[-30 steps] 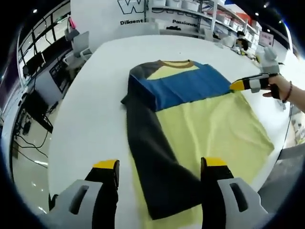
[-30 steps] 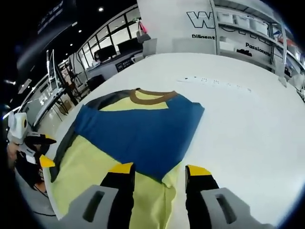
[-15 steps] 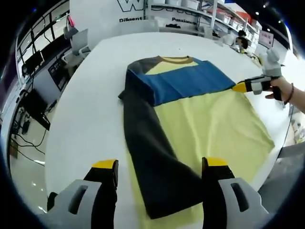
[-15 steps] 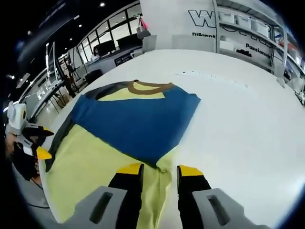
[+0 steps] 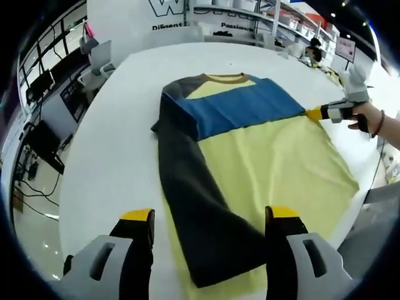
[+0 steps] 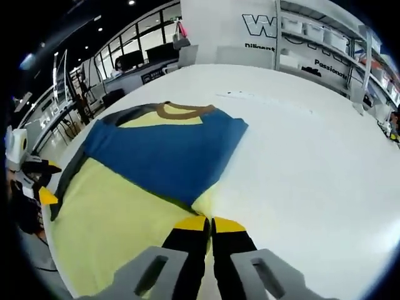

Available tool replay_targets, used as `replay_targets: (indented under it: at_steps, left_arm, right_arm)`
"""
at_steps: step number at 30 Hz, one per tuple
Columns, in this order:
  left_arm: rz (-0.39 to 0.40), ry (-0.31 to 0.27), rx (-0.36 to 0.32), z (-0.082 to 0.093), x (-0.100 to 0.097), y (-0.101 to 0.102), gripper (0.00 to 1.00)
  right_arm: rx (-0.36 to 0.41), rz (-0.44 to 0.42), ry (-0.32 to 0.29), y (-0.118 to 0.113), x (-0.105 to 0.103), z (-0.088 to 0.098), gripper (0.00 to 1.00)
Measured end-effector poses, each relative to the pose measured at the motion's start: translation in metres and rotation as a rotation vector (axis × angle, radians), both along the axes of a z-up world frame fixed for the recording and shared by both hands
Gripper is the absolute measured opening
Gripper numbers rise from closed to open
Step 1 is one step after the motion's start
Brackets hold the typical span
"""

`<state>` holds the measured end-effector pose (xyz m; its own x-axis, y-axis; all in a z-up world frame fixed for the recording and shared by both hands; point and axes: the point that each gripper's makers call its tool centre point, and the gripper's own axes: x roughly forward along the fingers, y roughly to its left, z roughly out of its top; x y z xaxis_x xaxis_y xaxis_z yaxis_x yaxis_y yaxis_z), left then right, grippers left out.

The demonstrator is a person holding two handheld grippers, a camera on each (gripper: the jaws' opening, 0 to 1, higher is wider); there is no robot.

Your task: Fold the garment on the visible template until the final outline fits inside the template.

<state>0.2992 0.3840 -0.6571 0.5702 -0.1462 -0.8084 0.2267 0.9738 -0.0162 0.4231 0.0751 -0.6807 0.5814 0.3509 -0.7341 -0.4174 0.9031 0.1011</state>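
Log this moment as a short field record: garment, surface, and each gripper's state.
garment: long-sleeved shirt, yellow body, blue sleeve folded across the chest, dark sleeve folded down along the side
collar: brown
surface: white table
left gripper: open, above the dark sleeve's end
right gripper: shut on the shirt's edge beside the blue sleeve's end
template: cannot tell

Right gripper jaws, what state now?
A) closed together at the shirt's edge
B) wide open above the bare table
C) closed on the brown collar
A: in the right gripper view, the right gripper has its yellow tips meeting at the yellow edge of the shirt.
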Motion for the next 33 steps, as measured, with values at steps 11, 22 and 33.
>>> replay_targets:
  at_steps: [11, 22, 33]
  left_arm:
    - [-0.003, -0.001, -0.036, 0.003, -0.002, -0.006, 0.79]
    - [-0.036, -0.001, -0.041, 0.004, -0.002, -0.013, 0.8]
    - [-0.052, -0.013, -0.079, 0.008, 0.0, -0.025, 0.81]
  right_arm:
    - [-0.066, 0.087, -0.004, -0.003, 0.001, 0.001, 0.0]
    - [-0.126, 0.109, -0.013, -0.024, 0.003, 0.003, 0.0]
    - [-0.143, 0.08, -0.007, -0.046, 0.005, 0.002, 0.0]
